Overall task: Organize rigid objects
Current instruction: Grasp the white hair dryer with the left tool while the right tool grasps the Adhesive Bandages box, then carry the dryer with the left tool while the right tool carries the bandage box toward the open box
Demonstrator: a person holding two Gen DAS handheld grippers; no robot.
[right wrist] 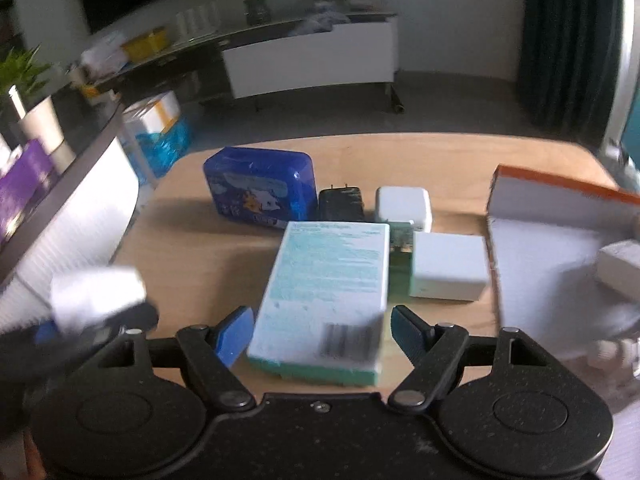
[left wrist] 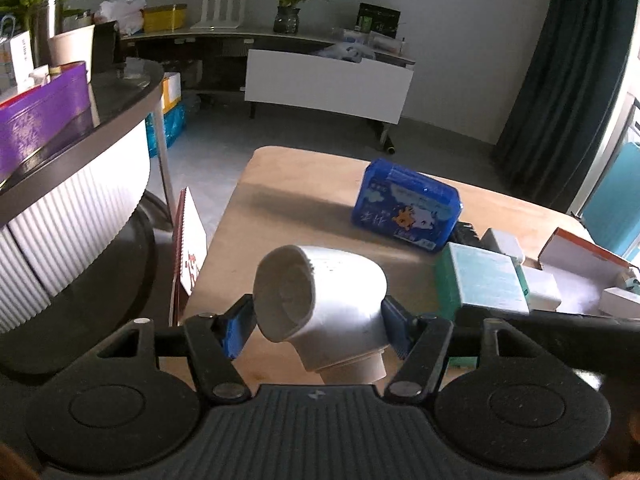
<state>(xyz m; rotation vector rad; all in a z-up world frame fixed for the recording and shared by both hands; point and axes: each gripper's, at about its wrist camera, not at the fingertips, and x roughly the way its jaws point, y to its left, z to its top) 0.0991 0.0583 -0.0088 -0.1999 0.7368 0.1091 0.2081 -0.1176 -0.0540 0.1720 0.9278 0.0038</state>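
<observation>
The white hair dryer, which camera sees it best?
The left wrist view. There the white hair dryer is sharp and close, clamped between the left gripper pads, its round open end facing the camera. In the right wrist view the hair dryer is only a blurred white shape at the left edge.

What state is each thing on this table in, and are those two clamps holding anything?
left gripper: shut on the white hair dryer, held above the table.
right gripper: open, its fingers either side of the teal box, not gripping it.
teal box: lying flat.
blue tin: lid closed.
black charger: lying flat, prongs pointing away.
orange-edged carton: open.
</observation>
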